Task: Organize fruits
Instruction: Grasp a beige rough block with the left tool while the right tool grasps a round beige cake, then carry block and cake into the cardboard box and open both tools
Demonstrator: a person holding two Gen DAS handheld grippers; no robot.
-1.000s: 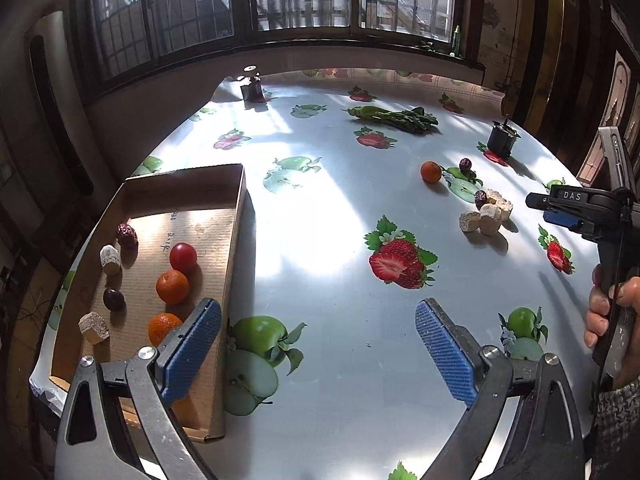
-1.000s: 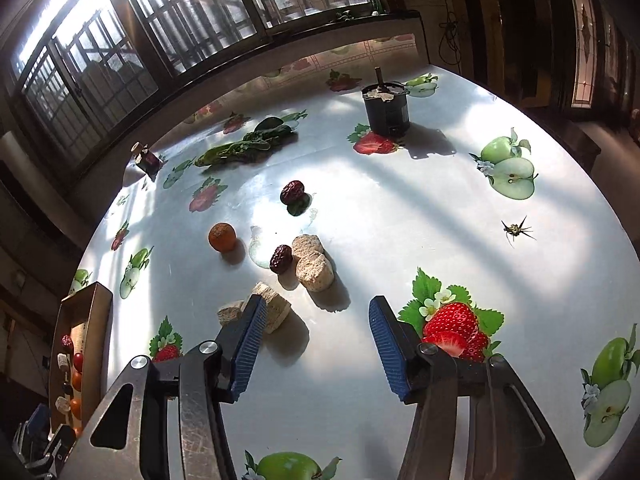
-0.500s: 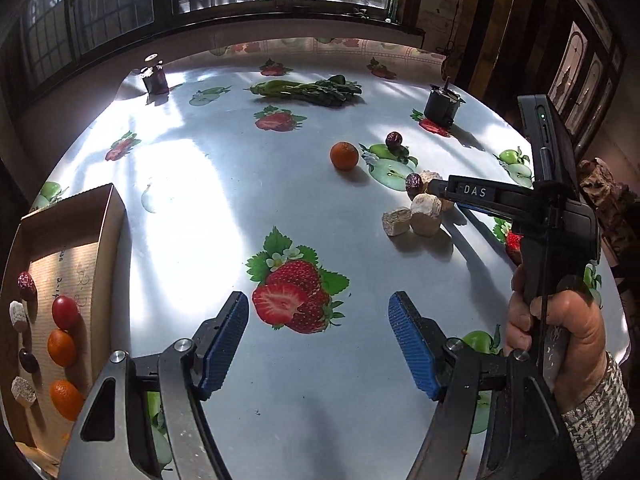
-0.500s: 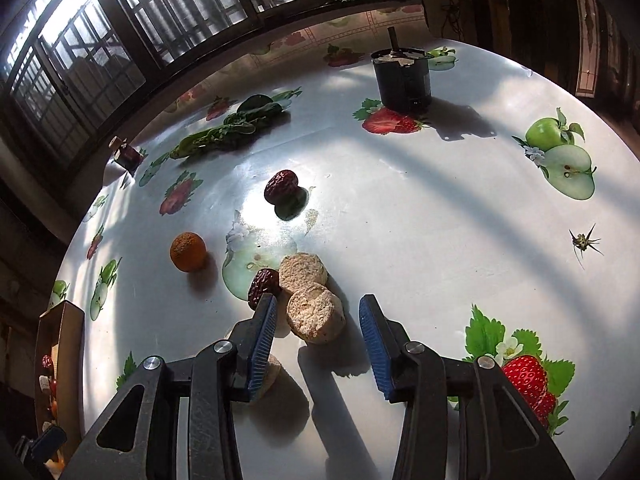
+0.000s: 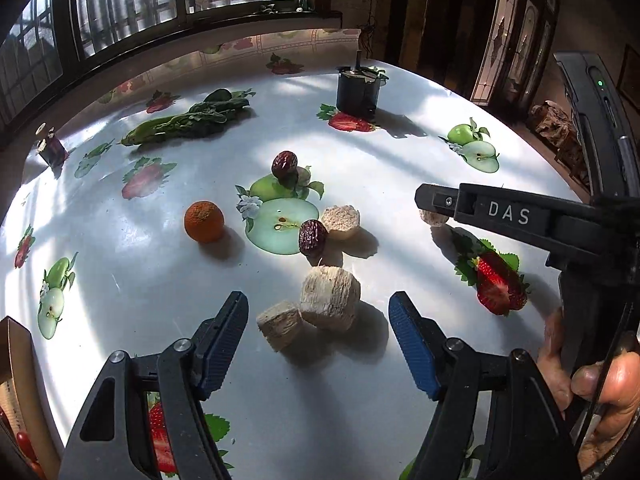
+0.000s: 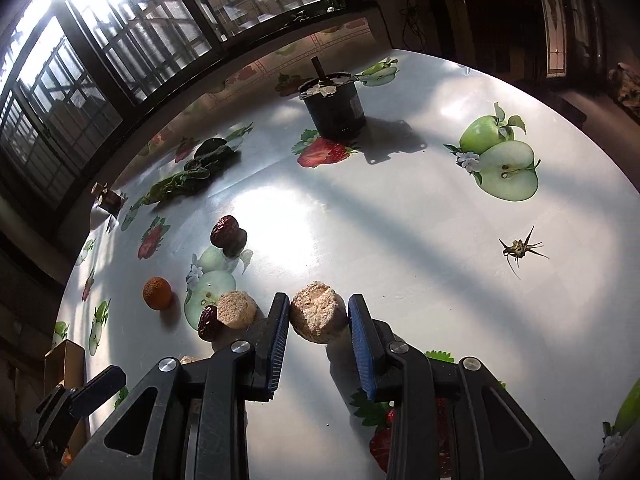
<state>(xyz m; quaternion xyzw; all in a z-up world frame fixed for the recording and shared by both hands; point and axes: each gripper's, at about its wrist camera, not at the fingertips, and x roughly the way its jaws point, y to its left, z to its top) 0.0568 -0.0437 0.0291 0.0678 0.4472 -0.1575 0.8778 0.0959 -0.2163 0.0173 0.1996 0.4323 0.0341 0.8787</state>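
My right gripper is shut on a round beige chunk, held just above the table; it also shows in the left wrist view at the tip of the right gripper. My left gripper is open, its jaws on either side of two beige chunks on the table. Beyond them lie another beige chunk, a dark red date, an orange and a second date.
A cardboard box with fruit is at the far left edge. A black can and leafy greens lie at the back. A dried stem lies to the right. The tablecloth has printed apples and strawberries.
My right gripper has closed on the round beige chunk and lifted it away from its neighbour. My left gripper has swung right from the box to the two beige chunks.
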